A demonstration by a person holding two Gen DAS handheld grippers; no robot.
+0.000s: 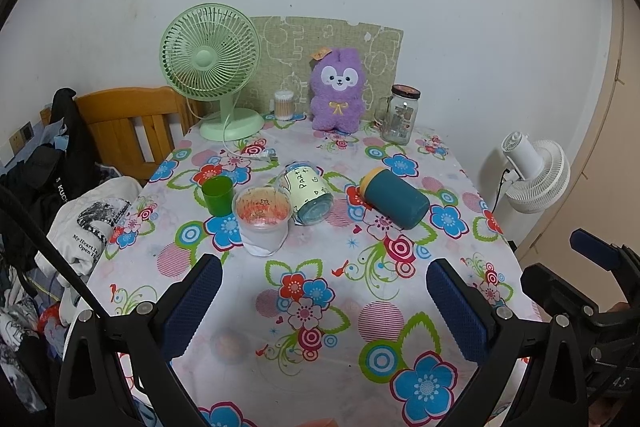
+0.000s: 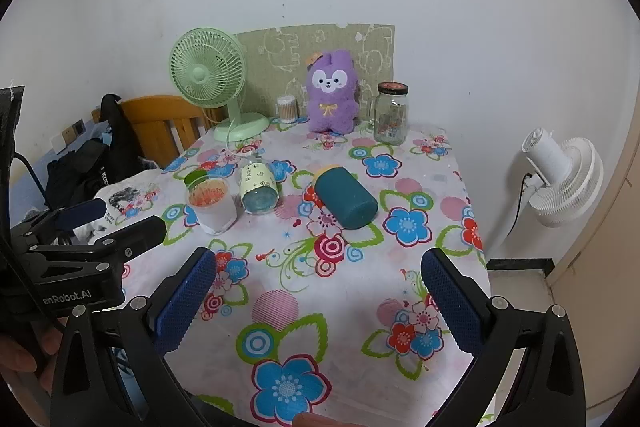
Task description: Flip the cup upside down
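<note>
**Both grippers hung over near table edge, jaws wide, nothing held**

Left gripper [image 1: 324, 303] sat low over the front of the floral tablecloth [image 1: 320, 347], pointed toward the back wall. Jaws stood wide apart, only cloth between the blue pads [image 1: 192, 307]. Right gripper [image 2: 334, 301] was in the same pose just beside it, level, jaws equally wide and holding nothing. Each showed up at the edge of the other's wrist view, so they were side by side and close.

Cups were all mid-table, well ahead of both sets of fingertips:
- translucent plastic cup [image 1: 262, 223] upright, mouth up, orange-red marks inside
- small green cup [image 1: 217, 195] upright, just behind and left of it; half hidden behind it in the right wrist view
- glass cup with a "PARTY" label [image 1: 308, 195] lay on its side, base toward the grippers, touching or nearly touching the plastic cup
- teal tumbler with a yellow end [image 1: 394, 197] on its side, apart to the right

Back row along the wall: green desk fan [image 1: 212, 67], cotton swab jar [image 1: 283, 105], purple plush toy [image 1: 338, 89], glass mason jar mug [image 1: 400, 115]. White floor fan [image 2: 564, 183] stood off the table's right.
</note>
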